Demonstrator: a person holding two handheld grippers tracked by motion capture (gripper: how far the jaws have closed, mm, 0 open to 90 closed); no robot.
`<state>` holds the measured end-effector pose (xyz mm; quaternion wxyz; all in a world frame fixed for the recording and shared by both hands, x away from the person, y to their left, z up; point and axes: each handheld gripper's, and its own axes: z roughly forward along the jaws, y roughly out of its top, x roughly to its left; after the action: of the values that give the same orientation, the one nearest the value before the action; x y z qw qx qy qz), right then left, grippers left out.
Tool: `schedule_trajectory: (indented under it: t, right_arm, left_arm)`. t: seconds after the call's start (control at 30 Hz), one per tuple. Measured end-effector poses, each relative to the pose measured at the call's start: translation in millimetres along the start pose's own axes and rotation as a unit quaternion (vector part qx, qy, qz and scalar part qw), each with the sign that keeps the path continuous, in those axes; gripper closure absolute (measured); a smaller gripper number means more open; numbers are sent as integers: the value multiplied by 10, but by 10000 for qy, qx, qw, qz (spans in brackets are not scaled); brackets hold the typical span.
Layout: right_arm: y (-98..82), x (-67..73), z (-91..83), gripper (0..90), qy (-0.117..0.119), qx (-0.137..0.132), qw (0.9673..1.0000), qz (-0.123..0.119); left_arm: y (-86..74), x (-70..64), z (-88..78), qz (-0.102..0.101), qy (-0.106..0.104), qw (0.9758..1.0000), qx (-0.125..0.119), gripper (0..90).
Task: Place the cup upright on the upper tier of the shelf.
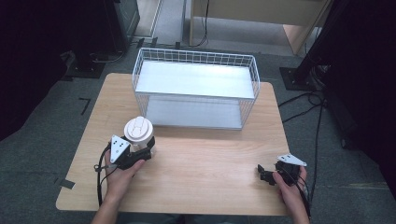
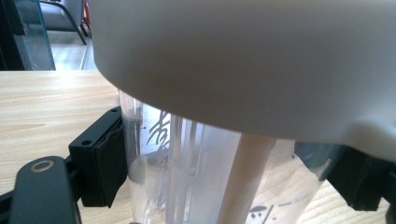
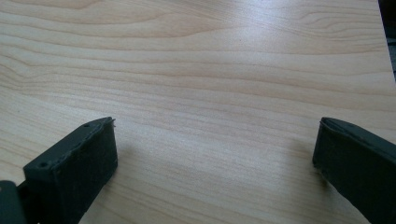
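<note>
A clear plastic jar (image 1: 138, 132) with a cream lid stands on the wooden table (image 1: 210, 158) at the front left. My left gripper (image 1: 140, 150) is shut on its clear body below the lid. In the left gripper view the jar (image 2: 187, 158) sits very close under its wide lid (image 2: 243, 60), and both black pads (image 2: 109, 158) press its sides. My right gripper (image 1: 264, 174) rests low over the table at the front right. In the right gripper view it (image 3: 215, 158) is open, with bare wood between its jaws.
A white two-level wire rack (image 1: 196, 86) stands at the back middle of the table, just beyond the jar. Bare wood lies between the two grippers. Cables and dark stands sit on the floor around the table.
</note>
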<state>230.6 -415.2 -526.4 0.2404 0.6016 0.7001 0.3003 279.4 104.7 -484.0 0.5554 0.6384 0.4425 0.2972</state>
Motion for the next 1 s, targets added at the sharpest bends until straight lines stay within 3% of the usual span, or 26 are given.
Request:
schedule_trajectory:
  t: [0.23, 0.43, 0.7, 1.0]
  right_arm:
    - [0, 0, 0, 0, -1, -1, 10000, -1]
    - [0, 0, 0, 0, -1, 0, 10000, 0]
    - [0, 0, 0, 0, 0, 0, 10000, 1]
    - [-1, 1, 1, 0, 2, -8, 10000, 4]
  left_arm:
    - [-31, -10, 28, 136, -52, 9997, -204, 151]
    - [-7, -52, 33, 94, -58, 9992, -373, 156]
    - [182, -122, 10, 114, -58, 9972, -737, 158]
    - [440, -155, 28, 133, -3, 9970, -762, 159]
